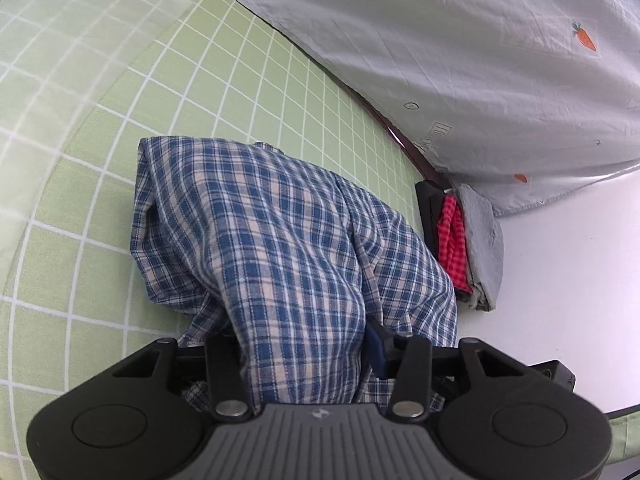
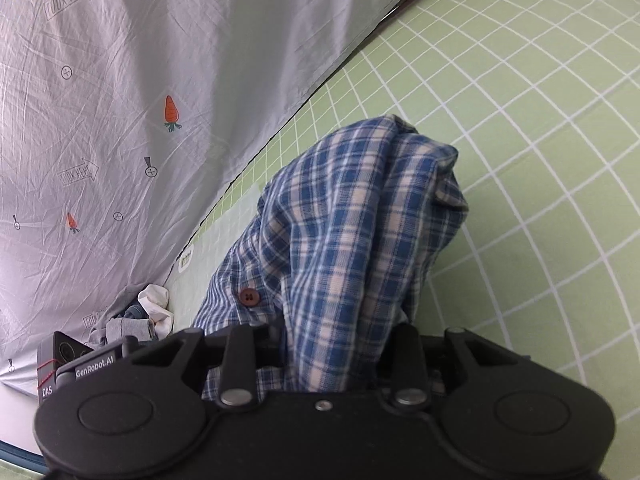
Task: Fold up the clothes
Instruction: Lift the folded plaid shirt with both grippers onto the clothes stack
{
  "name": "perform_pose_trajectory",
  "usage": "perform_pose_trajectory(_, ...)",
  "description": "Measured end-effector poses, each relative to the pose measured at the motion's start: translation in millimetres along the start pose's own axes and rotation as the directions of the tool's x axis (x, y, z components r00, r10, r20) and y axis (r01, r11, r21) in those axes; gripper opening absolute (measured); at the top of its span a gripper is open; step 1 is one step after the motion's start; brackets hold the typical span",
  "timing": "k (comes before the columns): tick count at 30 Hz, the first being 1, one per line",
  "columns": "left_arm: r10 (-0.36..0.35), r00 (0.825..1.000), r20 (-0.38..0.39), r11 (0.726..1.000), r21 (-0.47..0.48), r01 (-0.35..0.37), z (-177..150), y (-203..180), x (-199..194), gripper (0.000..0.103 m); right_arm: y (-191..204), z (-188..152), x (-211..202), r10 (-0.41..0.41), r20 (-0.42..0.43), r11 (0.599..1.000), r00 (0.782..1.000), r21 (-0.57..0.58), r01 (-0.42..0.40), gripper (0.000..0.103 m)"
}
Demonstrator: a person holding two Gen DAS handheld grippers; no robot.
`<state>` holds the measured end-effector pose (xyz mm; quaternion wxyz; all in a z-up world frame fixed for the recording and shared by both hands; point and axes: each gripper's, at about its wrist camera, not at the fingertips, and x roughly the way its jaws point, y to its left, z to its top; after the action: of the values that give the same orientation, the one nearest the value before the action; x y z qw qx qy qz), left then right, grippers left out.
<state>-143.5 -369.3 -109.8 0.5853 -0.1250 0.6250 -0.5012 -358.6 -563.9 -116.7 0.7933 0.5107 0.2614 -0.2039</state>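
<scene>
Green bedsheet [image 1: 100, 168] with a white grid covers the work surface and fills most of both views. Behind it hangs a pale grey cloth [image 1: 460, 60] printed with small carrots and "LOOK HERE" arrows, draped like a backdrop along the bed's far edge; a dark strip runs where the two meet. Blue plaid shirt [image 1: 280, 240] lies bunched in a mound on the sheet and rises toward both cameras. Left gripper [image 1: 304, 360]: jaws part closed, a thick fold of the plaid cloth between them, pressed in the grip. Right gripper [image 2: 332, 356]: jaws drawn in narrower, clamped on another gathered fold of the same shirt, a brown button [image 2: 249, 295] showing just beside its left finger. Folded stack [image 1: 468, 248] of grey and red-checked cloth sits at the sheet's edge in the left view, beside the backdrop and a white surface. Loose heap of grey and white garments [image 2: 140, 316] lies at the foot of the backdrop in the right view, near a small dark device. Bare sheet on the shirt's side away from the backdrop.
</scene>
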Motion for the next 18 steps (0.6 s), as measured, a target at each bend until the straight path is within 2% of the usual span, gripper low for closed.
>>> perform_pose_trajectory(6,-0.046,0.992,-0.118,0.990,0.126,0.060,-27.9,-40.2,20.3,0.048,-7.3,-23.1,-63.6,-0.119,0.123,0.993,0.985,0.002,0.120,0.032)
perform_pose_trajectory(11,-0.058,0.980,-0.191,0.964,0.243,0.105,-59.4,-91.6,58.9,0.048,-40.2,-24.2,-122.7,-0.169,0.213,0.986,0.962,0.026,0.167,0.032)
perform_pose_trajectory(14,-0.065,0.979,-0.195,0.951,0.284,0.120,-81.2,-130.1,95.0,0.048,-76.6,-6.8,-160.9,-0.169,0.247,0.985,0.954,0.008,0.172,0.032)
perform_pose_trajectory(18,-0.070,0.985,-0.157,0.943,0.311,0.116,-106.9,-186.7,148.8,0.048,-128.3,41.8,-210.7,-0.156,0.259,0.977,0.953,-0.100,0.188,0.032)
